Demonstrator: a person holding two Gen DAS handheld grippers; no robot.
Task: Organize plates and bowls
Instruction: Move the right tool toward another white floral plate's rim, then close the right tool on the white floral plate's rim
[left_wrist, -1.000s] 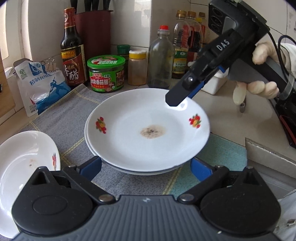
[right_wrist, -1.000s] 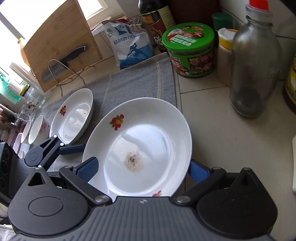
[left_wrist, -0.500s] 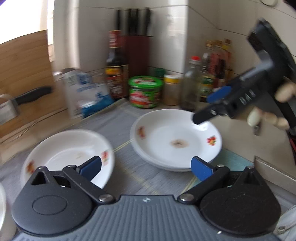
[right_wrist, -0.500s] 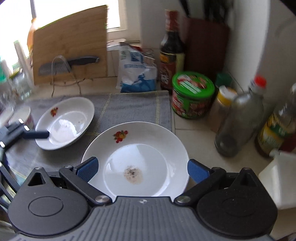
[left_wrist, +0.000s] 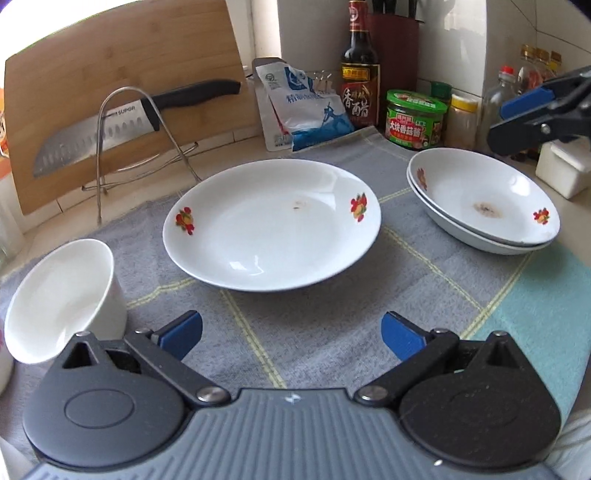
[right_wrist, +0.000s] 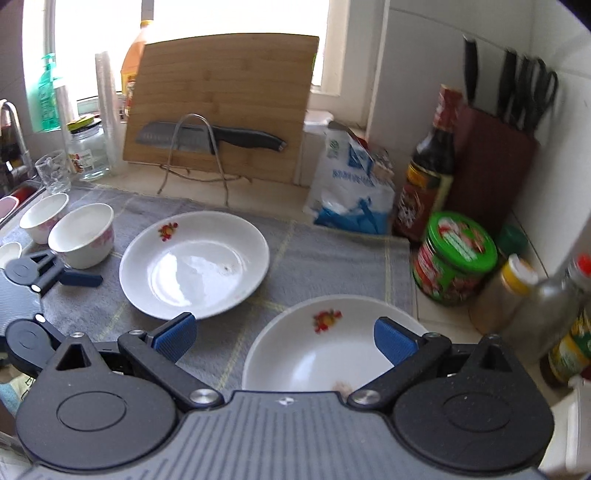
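While your left gripper (left_wrist: 291, 334) hung with jaws apart and empty, a single plate (left_wrist: 272, 224) lay centre on the grey mat (left_wrist: 314, 332); two stacked plates (left_wrist: 484, 201) sat far right, under your right gripper (right_wrist: 282, 338), likewise spread and empty.

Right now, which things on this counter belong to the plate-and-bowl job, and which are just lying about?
Job: single white floral plate; stacked pair of white plates; white cup-shaped bowls.
Lying about: black-handled knife; bamboo cutting board; green-lidded jar.
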